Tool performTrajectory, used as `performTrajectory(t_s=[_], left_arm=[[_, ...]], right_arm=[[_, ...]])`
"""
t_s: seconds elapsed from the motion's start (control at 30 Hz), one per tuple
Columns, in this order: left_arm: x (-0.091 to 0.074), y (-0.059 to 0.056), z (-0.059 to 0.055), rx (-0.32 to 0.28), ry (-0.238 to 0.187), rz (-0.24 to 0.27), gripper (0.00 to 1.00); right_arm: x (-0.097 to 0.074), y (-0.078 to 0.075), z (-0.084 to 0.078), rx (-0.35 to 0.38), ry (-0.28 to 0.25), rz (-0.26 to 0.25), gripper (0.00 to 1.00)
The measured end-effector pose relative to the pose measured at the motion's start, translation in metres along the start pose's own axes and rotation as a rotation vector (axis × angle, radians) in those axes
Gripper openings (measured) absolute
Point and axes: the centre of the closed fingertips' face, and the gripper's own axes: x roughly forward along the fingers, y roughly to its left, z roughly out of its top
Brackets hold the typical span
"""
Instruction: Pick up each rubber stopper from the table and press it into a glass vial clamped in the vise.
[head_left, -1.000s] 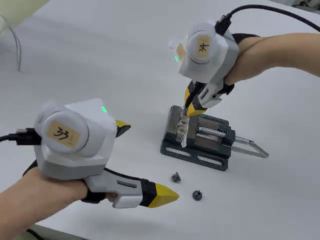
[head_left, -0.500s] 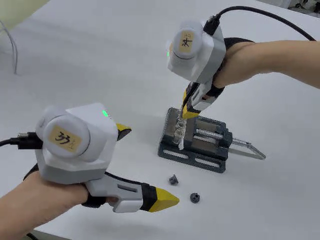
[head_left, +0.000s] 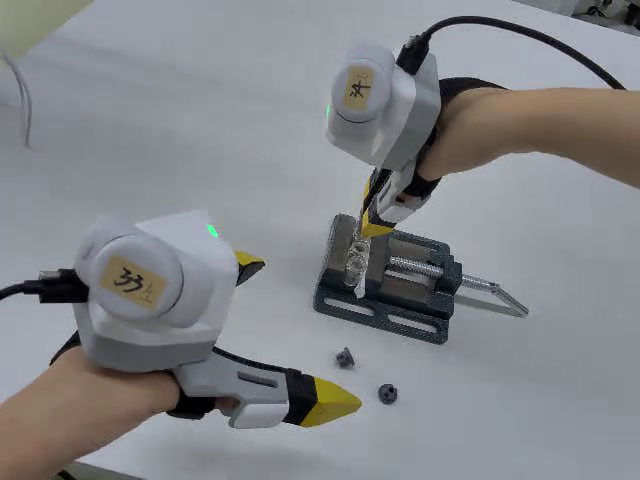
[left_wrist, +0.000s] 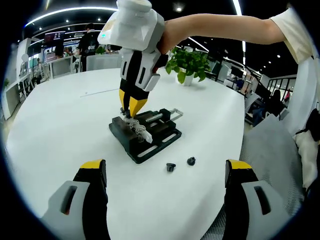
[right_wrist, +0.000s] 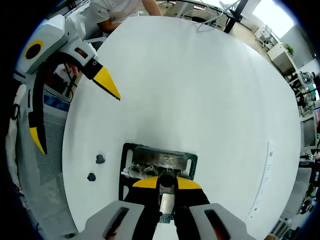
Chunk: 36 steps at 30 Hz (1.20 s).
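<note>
A dark vise (head_left: 385, 312) clamps a row of clear glass vials (head_left: 357, 262). My right gripper (head_left: 372, 228) points down at the row's far end, shut on a dark rubber stopper (right_wrist: 167, 179) right at a vial's mouth. How deep the stopper sits I cannot tell. Two loose stoppers (head_left: 345, 357) (head_left: 387, 394) lie on the white table in front of the vise. My left gripper (head_left: 298, 333) hovers left of them, open and holding nothing. In the left gripper view its jaws stand wide apart, facing the vise (left_wrist: 150, 137) and the two stoppers (left_wrist: 171, 167) (left_wrist: 191, 161).
The vise's screw handle (head_left: 495, 295) sticks out to the right. White tabletop (head_left: 180, 120) stretches around the vise on all sides. A cable (head_left: 20, 90) lies at the far left edge. In the right gripper view, the table's rim (right_wrist: 70, 165) runs near the loose stoppers.
My right gripper has leaned its top to the left while its tips stay over the vials. The left gripper has barely moved. The two loose stoppers lie as before.
</note>
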Motion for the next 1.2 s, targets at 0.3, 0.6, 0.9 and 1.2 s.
performTrajectory(t_s=[0.3,0.6,0.9,1.2], left_arm=[[0.0,0.0,-0.002,-0.007,0.002,0.005,0.98],[0.0,-0.001,-0.003,-0.011,0.005,0.001,0.98],[0.0,0.0,-0.001,-0.007,0.003,0.003,0.98],[-0.003,0.007,0.0,0.0,0.004,0.009,0.98]], right_arm=[[0.0,-0.001,0.001,-0.065,-0.007,0.008,0.07],[0.001,0.0,0.001,-0.124,-0.014,0.009,0.1],[-0.009,-0.001,0.006,-0.132,-0.054,0.016,0.18],[-0.016,0.004,-0.002,-0.107,-0.113,0.07,0.08]])
